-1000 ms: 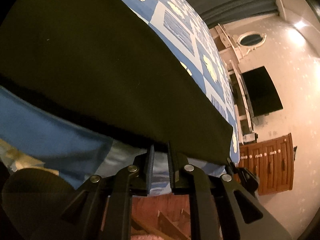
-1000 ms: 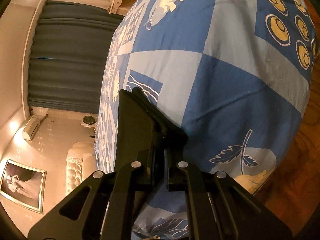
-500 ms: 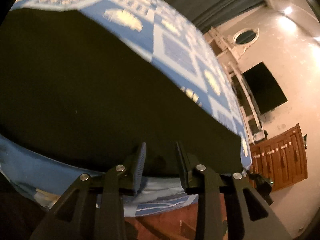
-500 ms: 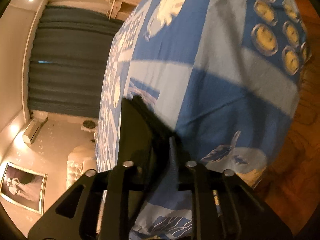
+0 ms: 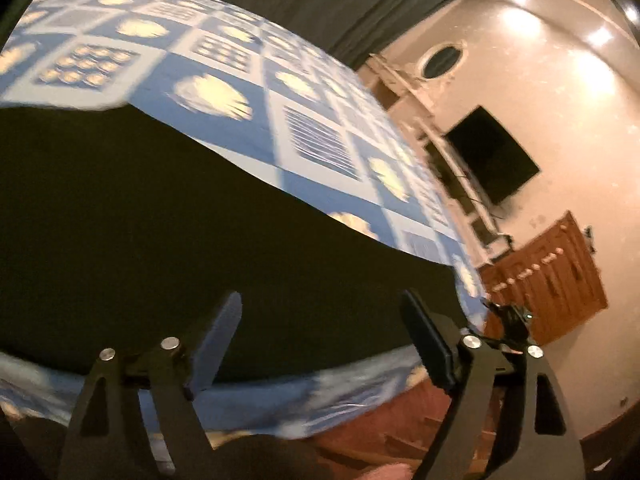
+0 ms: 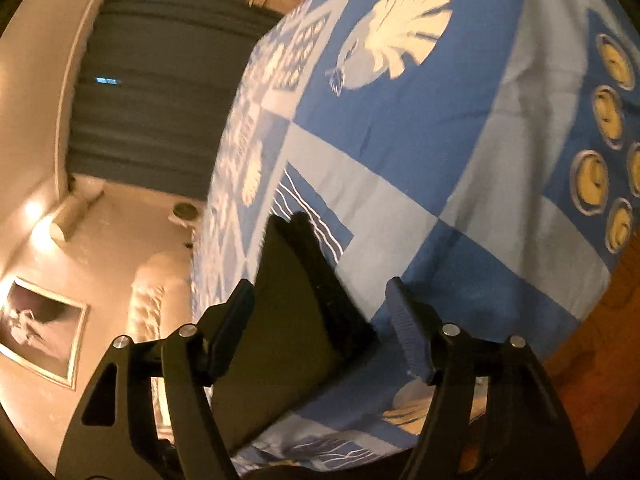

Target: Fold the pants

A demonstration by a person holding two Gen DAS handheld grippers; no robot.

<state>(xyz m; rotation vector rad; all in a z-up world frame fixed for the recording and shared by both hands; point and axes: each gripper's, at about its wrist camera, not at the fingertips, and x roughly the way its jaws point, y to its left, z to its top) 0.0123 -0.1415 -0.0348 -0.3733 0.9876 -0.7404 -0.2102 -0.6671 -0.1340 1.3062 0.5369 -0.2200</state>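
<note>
The pants lie flat on the bed, near the edge closest to the person, on a blue patterned bedspread. From the left wrist view they appear as a broad dark panel covering much of the spread. From the right wrist view the same pants show as a narrow dark wedge with a thicker rolled or seamed edge along its right side.

Left gripper: jaws are opening and stand wide apart. Nothing is between the pads; the fabric lies beyond and below the fingertips, apart from them.

Right gripper: jaws are opening, somewhat less wide. The near end of the dark wedge lies in line between the two fingers, but neither pad presses on it.

Assessment: the garment lies spread on the bed unsupported, so both claws appear to be letting go of a fold just laid down. The two grippers sit at opposite ends of the near edge, which suits carrying one edge of cloth evenly.

The panel looks smooth, without visible bunching, though motion blur limits detail. Whether a further fold is required cannot be determined from these views. The wooden floor shows past the bed's edge.
</note>
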